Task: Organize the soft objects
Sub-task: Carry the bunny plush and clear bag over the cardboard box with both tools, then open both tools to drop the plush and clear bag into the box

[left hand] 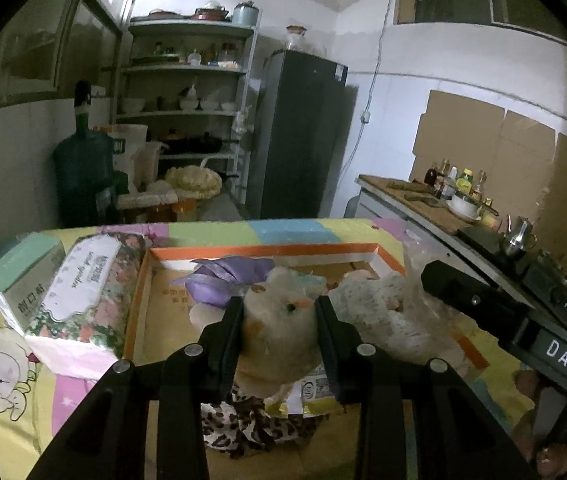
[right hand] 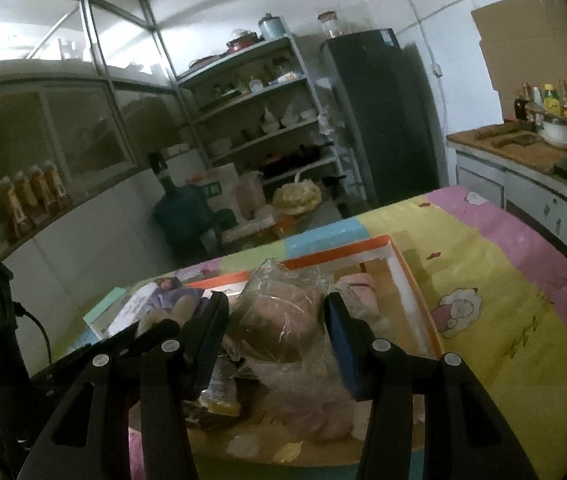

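The left gripper (left hand: pixel 279 320) clamped one cream plush bird (left hand: pixel 279 332) over the orange-rimmed box (left hand: pixel 263 250); one purple cloth (left hand: pixel 227 280) lay beyond its left finger. The right gripper (right hand: pixel 277 336) squeezed one plastic-wrapped brown plush (right hand: pixel 279 320) above that box (right hand: pixel 399 276).

"DAS" stands on the right gripper (left hand: pixel 437 276) body label.

Dim, soft-focus room lit from windows (right hand: pixel 23 32) upper left (fisheye-bent, dark-cornered edges).
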{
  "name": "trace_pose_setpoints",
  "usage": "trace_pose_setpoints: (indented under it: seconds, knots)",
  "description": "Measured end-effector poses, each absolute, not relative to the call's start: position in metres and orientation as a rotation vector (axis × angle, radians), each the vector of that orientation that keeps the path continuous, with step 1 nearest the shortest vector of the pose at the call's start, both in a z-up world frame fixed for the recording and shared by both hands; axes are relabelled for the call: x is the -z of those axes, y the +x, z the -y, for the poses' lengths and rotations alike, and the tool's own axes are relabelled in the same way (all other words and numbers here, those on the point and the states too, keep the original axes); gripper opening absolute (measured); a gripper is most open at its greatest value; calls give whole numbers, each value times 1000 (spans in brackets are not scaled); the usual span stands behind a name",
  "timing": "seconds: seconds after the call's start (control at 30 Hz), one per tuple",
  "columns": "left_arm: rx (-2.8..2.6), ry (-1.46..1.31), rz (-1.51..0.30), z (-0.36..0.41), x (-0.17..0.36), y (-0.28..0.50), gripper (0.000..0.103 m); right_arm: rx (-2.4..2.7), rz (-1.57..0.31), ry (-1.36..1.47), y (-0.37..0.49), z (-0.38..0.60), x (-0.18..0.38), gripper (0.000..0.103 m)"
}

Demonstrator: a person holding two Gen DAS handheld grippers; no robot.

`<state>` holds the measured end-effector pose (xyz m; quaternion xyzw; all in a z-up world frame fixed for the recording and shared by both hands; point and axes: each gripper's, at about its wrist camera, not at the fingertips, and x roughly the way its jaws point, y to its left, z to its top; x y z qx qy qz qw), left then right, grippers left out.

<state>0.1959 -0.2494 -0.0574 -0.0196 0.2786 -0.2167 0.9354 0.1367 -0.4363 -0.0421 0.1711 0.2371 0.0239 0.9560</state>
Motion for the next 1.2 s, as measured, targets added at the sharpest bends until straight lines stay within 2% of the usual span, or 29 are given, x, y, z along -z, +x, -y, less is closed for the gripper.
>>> trace_pose_setpoints:
  seconds: [0.4,0.63,0.73,0.93,1.07,1.2]
  knots:
    - [455,-52,-639,256,75,218,38,-45,-601,330,178,443,68,51]
    - [457,-72,-642,252,75,220,44,-43,-620,314,185,442,76,53]
    - [448,-68,-642,251,74,218,48,-43,-615,317,183,443,76,54]
    - [441,-65,-636,250,70,213,57,-43,-619,326,180,442,74,63]
    - [443,-59,-612,248,64,207,67,-33,-599,321,175,441,69,68]
    - [439,-57,-592,243,58,201,68,-26,-583,314,168,438,62,69]
